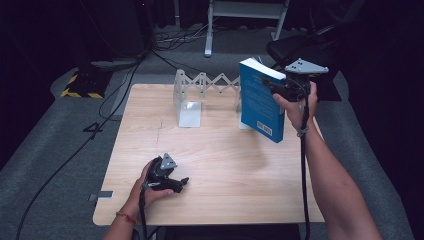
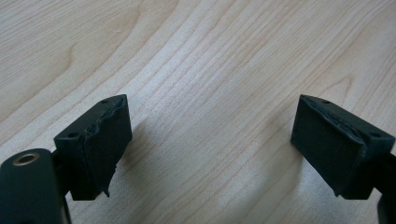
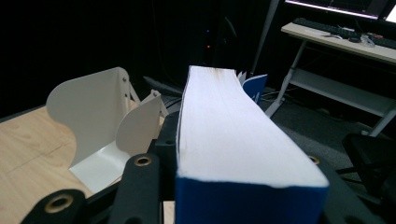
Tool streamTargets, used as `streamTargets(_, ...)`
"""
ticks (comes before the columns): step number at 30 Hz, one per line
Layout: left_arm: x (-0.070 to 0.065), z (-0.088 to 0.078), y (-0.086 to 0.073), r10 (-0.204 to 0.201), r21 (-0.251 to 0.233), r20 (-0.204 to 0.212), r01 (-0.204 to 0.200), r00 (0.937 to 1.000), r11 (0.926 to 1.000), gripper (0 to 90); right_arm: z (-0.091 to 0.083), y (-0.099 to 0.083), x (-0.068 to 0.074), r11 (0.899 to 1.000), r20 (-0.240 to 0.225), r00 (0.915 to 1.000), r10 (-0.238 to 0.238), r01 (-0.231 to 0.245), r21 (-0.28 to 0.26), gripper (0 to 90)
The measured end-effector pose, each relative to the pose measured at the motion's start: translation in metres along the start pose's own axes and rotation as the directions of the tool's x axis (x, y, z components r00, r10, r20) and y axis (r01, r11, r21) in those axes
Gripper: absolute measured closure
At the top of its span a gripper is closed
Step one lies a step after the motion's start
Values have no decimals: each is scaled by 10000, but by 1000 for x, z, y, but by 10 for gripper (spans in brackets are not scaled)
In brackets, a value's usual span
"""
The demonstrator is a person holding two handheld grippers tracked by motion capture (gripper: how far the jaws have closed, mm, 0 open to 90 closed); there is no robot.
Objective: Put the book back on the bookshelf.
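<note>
Nearest the high camera, the left gripper point(image 1: 183, 182) is rested on the near part of the wooden table point(image 1: 225, 160), held in the person's left hand point(image 1: 145, 187). In the left gripper view its two black, block-shaped pads point(image 2: 100, 144) are seen standing wide apart, with nothing but pale wood grain between them; the rubber facing of the left pad is torn and ragged along its edge.

A thick blue paperback book point(image 1: 260, 100) is gripped by the right gripper point(image 1: 272, 86), which is held in the person's right hand point(image 1: 295, 107) above the far right part of the table, close beside the white bookend rack point(image 1: 200, 92). The book is held upright and slightly tilted, clear of the tabletop. Its cover is a plain mid blue; a white barcode label is seen near the lower corner, and lines of small white print are present on the cover, too small to be read. In the right gripper view the jaws are closed against both covers of the book point(image 3: 243, 154), and its white page block is seen as smooth and slightly curved, with a faint brown stain near the far end.

The rack is made of white sheet-metal dividers with rounded tops, joined by an expanding lattice point(image 1: 215, 82).
</note>
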State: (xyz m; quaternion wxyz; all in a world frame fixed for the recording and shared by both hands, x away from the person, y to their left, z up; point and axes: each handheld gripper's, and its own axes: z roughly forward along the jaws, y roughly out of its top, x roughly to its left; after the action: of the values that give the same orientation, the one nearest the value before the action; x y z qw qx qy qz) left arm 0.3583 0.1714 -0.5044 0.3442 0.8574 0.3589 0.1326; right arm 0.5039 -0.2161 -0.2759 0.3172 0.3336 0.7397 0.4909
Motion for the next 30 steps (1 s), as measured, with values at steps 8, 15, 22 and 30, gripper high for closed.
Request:
streamTargets(8, 0, 0, 0, 133, 4, 54, -133, 9999, 9999, 126, 35, 4, -6, 9994, 619, 9974, 357, -359, 16, 614)
streamTargets(15, -1, 0, 0, 142, -4, 147, -142, 9998, 9999, 126, 58, -1, -12, 9984, 884, 9945, 564, -563, -36, 614)
streamTargets(22, -1, 0, 0, 142, -5, 146, -141, 9998, 9999, 127, 67, -15, -17, 9963, 1099, 9913, 728, -673, -530, 613)
streamTargets(30, -1, 0, 0, 90, -2, 136, -90, 9999, 10000, 127, 68, -34, -17, 9949, 953, 9927, 746, -675, -753, 611)
